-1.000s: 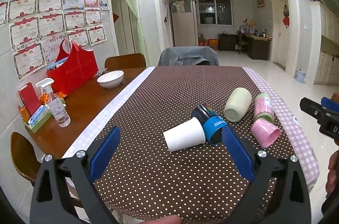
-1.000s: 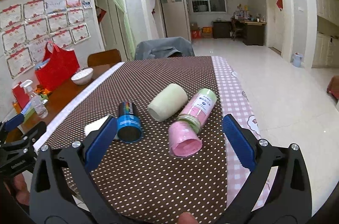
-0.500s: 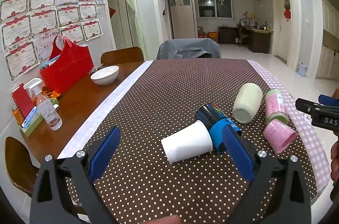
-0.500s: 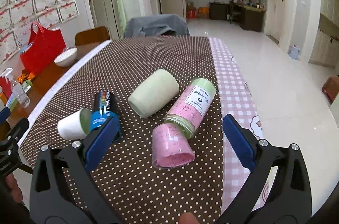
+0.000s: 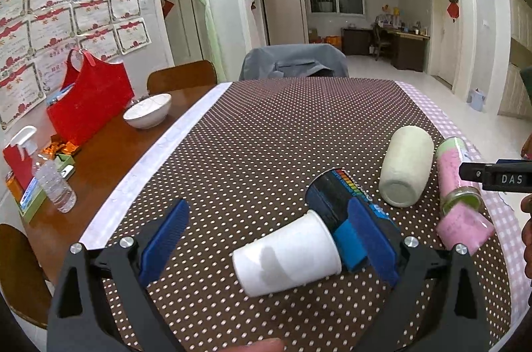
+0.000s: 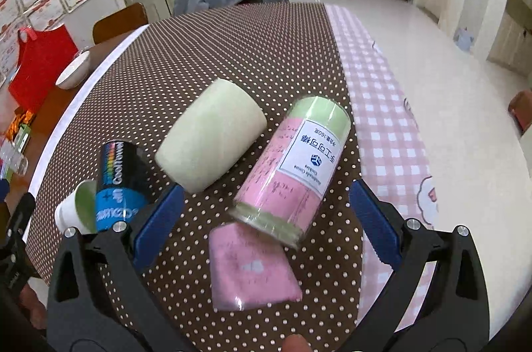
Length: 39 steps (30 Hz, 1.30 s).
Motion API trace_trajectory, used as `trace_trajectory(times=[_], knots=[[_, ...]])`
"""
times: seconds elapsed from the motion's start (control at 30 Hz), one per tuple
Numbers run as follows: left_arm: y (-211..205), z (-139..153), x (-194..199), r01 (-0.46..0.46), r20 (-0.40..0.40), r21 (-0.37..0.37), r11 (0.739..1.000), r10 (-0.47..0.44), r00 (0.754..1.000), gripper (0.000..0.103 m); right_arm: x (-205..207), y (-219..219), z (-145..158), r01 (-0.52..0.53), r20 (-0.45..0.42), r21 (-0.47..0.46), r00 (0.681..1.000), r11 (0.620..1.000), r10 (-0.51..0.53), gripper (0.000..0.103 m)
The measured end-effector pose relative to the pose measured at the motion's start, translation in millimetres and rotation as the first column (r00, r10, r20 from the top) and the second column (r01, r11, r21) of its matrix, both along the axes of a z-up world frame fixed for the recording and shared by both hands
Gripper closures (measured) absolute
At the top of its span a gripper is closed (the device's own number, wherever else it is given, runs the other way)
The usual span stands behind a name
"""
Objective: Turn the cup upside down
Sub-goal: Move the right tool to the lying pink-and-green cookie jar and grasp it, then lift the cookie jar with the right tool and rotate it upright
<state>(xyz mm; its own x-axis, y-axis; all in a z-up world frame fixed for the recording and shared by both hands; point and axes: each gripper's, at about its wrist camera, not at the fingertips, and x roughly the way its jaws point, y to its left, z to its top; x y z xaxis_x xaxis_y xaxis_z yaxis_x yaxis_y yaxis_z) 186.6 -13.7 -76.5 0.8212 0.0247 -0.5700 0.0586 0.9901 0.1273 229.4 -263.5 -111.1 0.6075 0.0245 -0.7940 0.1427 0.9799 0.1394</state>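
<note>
Since a second ago both tools have been brought lower and closer. The white paper cup, on its side on the counter, is now framed by the left tool, jaws apart; a grasp seems imminent. The right tool, also apart, is held over the pink jar. The blue can is touched by the cup's mouth, crowding the right pad.

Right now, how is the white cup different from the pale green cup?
The white paper cup is smooth and tapered, while the pale green cup looks matte, wider and chunkier. The white paper cup lies between the left gripper's open fingers, its mouth against a dark blue can; the pale green cup lies apart, beside a pink-labelled jar. Both lie on their sides on the dotted tablecloth.
</note>
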Motion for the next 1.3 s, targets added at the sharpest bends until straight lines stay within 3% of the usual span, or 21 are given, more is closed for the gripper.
trace_trajectory(times=[0.5,0.57,0.63,0.67,0.97,1.3], knots=[[-17,-14,60,-0.001,-0.052,-0.007,1.0,0.001,0.999,0.008,52,-23,-30,0.046,-0.144,0.035,0.989,0.998,-0.04,0.007],[-17,-15,65,-0.004,-0.058,-0.009,1.0,0.003,0.998,0.008,58,-24,-35,0.048,-0.168,0.033,0.985,0.998,-0.042,0.01],[-17,-15,66,-0.004,-0.06,-0.009,1.0,0.004,0.998,0.008,63,-27,-43,0.048,-0.198,0.04,0.979,0.998,-0.039,0.022],[-17,-15,67,-0.004,-0.06,-0.009,1.0,0.004,0.998,0.008,65,-28,-46,0.045,-0.203,0.041,0.978,0.998,-0.035,0.022],[-9,-11,63,-0.02,-0.054,-0.01,1.0,0.02,0.998,0.008,56,-37,-40,0.045,-0.138,0.118,0.99,0.992,-0.029,0.025],[10,4,32,-0.049,-0.003,-0.019,0.999,0.049,0.999,0.008,31,-33,7,0.027,0.048,0.152,0.998,0.988,-0.034,0.028]])
